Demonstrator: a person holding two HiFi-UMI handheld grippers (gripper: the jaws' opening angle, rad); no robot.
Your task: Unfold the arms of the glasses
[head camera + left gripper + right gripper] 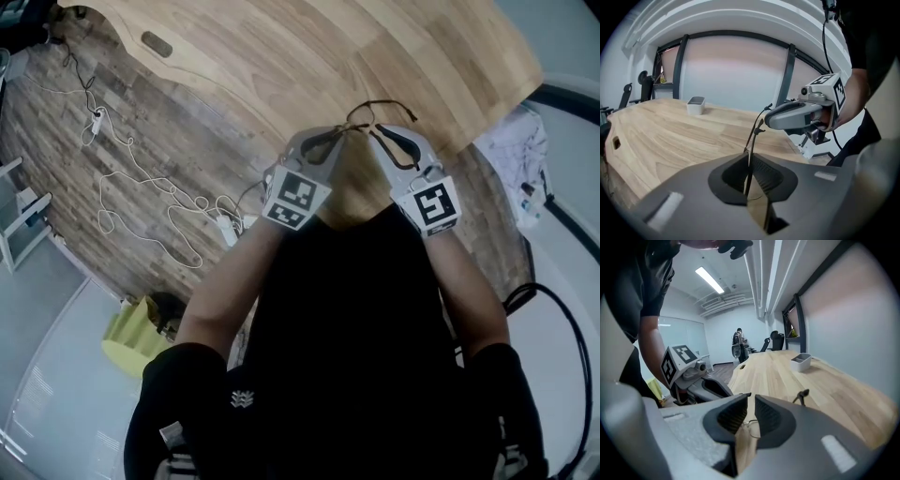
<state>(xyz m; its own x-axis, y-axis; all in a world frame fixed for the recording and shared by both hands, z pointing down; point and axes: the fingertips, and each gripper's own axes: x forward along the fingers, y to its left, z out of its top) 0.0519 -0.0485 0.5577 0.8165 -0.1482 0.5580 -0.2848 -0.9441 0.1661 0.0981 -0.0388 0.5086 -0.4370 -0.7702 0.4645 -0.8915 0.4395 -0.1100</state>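
Our black shirt (347,309) hid the table's (281,56) near edge. At eleven o'clock the left gripper (339,133) pinched the glasses (373,102) above the table, jaws almost together. At one o'clock the right gripper (377,131) closed narrowly on them too. We could barely make out their thin frame from above.

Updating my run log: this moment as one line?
left gripper: jaws on glasses | right gripper: jaws on glasses | glasses: held above table

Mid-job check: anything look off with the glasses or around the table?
Nothing damaged that I can see. The glasses are held in the air above the table by the left gripper and right gripper. White cable sprawls loose on the floor.
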